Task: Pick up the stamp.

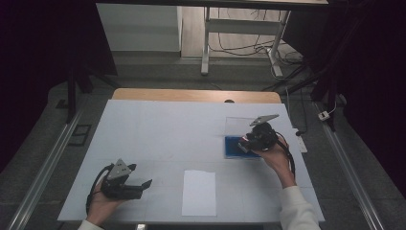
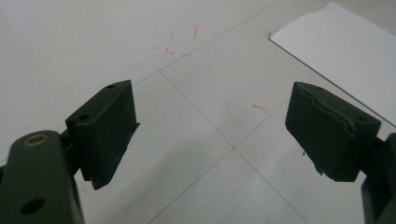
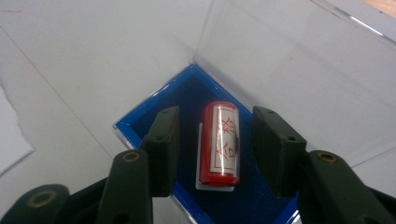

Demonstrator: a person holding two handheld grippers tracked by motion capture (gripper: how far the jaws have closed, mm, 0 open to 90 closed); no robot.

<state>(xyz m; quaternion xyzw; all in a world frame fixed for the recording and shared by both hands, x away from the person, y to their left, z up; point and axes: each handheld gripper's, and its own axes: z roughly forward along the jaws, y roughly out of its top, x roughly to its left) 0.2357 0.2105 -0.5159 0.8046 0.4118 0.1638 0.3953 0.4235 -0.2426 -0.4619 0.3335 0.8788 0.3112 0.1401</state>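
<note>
the red cylinder (image 3: 220, 143) is glossy, with a white label bearing red characters, and lies on a small white pad inside the blue tray (image 3: 140, 125), whose floor looks dark and felt-like; a clear plastic wall (image 3: 289, 60) rises behind it. the right gripper (image 3: 215, 149) has its matte black jaws on either side of the cylinder, apart from it, not pressing. from the high view the tray (image 1: 233, 146) is a small blue patch under the right gripper (image 1: 246, 143), the cylinder hidden. the left gripper (image 2: 212, 135) is released, jaws wide over the white table (image 2: 93, 42), faint red marks (image 2: 180, 42) and a white sheet (image 2: 345, 42) nearby.
</note>
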